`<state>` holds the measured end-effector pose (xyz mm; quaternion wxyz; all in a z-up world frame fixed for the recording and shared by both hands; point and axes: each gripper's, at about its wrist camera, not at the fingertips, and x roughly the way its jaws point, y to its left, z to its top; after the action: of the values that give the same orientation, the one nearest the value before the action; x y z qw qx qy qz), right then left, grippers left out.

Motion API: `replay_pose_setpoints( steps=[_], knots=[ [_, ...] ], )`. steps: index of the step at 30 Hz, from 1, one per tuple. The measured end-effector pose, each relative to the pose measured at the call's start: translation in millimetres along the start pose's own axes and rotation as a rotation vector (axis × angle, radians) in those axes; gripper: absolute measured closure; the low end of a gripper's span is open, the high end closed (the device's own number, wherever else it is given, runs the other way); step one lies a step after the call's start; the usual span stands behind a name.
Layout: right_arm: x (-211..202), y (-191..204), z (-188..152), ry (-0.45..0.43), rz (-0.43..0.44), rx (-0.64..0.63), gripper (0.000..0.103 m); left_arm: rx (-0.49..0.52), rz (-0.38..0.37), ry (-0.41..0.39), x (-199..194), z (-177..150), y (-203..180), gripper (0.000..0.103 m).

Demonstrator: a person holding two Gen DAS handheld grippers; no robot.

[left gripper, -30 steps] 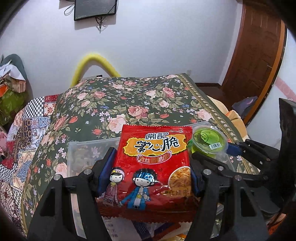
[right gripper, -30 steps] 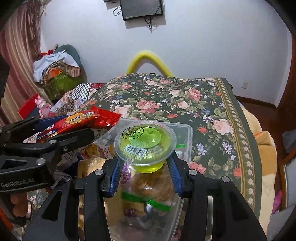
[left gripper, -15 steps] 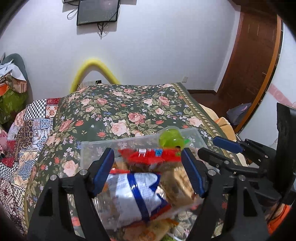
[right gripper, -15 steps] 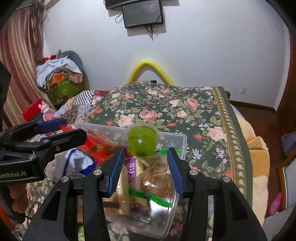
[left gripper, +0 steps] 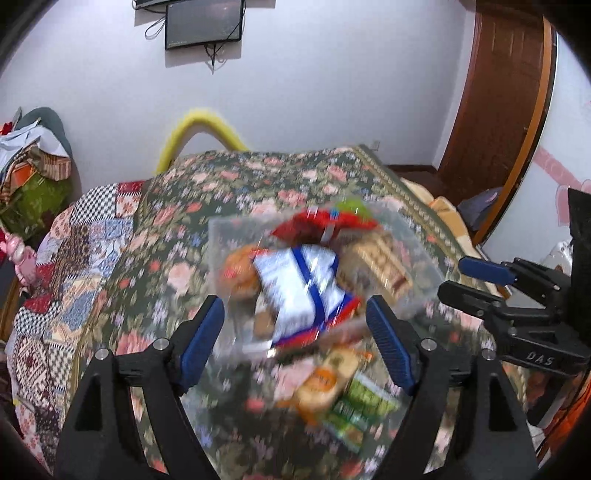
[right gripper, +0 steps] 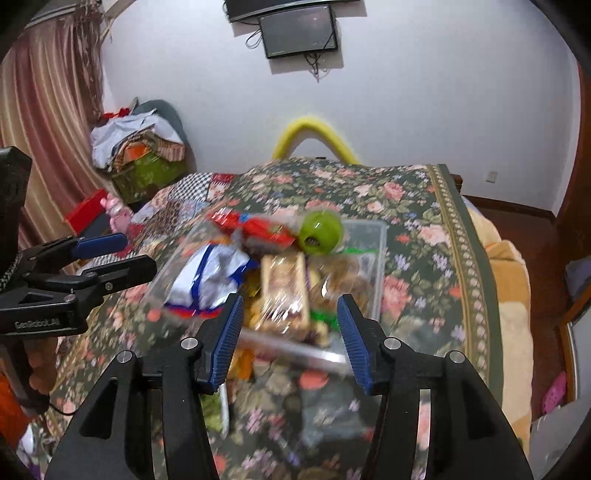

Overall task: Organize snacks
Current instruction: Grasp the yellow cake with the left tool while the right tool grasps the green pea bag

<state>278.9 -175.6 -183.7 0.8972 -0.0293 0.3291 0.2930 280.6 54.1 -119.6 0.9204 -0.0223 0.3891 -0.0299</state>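
Snacks lay piled in the clear bin [right gripper: 376, 266] ahead of both grippers. The left gripper [left gripper: 295, 339] and right gripper [right gripper: 290, 334], which a second earlier clamped the red packet [left gripper: 325, 225] and green jelly cup [right gripper: 320, 232], had just been opening and stood apart, empty. Both items rested atop the pile on the floral bedspread [right gripper: 417, 206], below a wall-mounted screen [right gripper: 297, 31].

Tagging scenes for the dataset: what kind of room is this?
Most likely a bedroom: a bed under a floral bedspread, a wall-mounted screen, and a heap of clothes by the curtain.
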Motion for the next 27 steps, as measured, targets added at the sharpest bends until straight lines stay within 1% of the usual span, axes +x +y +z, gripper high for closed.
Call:
replay_pose_setpoints(
  steps=[5,6,10,14,17,20,23,24,27],
  knots=[
    [8.7,18.6,-24.1,0.053,0.028,-0.018,0.05,-0.03,0.011,0.053,-1.4,-33.0,15.8,0.024],
    [12.5,22.3,-28.1,0.068,0.038,-0.018,0.047,-0.038,0.013,0.064,-1.3,-39.6,19.2,0.024],
    [28.1,36.7,-44.0,0.121,0.061,-0.03,0.041,-0.071,0.009,0.108,0.6,-61.8,31.5,0.024],
    [48.1,50.7,-57.0,0.185,0.085,-0.032,0.028,-0.092,0.013,0.143,3.3,-80.0,42.2,0.024],
    [59.9,57.4,-62.5,0.222,0.092,-0.022,0.025,-0.097,0.017,0.167,7.3,-89.3,48.7,0.024],
    [72.0,62.1,-67.4,0.26,0.104,-0.016,0.025,-0.099,0.015,0.181,11.3,-94.4,51.9,0.024],
    [76.9,72.4,-75.3,0.28,0.08,-0.052,0.025,-0.106,0.002,0.193,15.5,-97.6,51.8,0.024],
    [78.2,74.6,-77.3,0.296,0.081,-0.065,0.032,-0.106,-0.001,0.194,16.4,-97.8,51.2,0.024],
    [75.5,75.2,-81.0,0.285,0.065,-0.101,0.05,-0.095,-0.012,0.192,19.0,-96.2,45.2,0.024]
  ],
)
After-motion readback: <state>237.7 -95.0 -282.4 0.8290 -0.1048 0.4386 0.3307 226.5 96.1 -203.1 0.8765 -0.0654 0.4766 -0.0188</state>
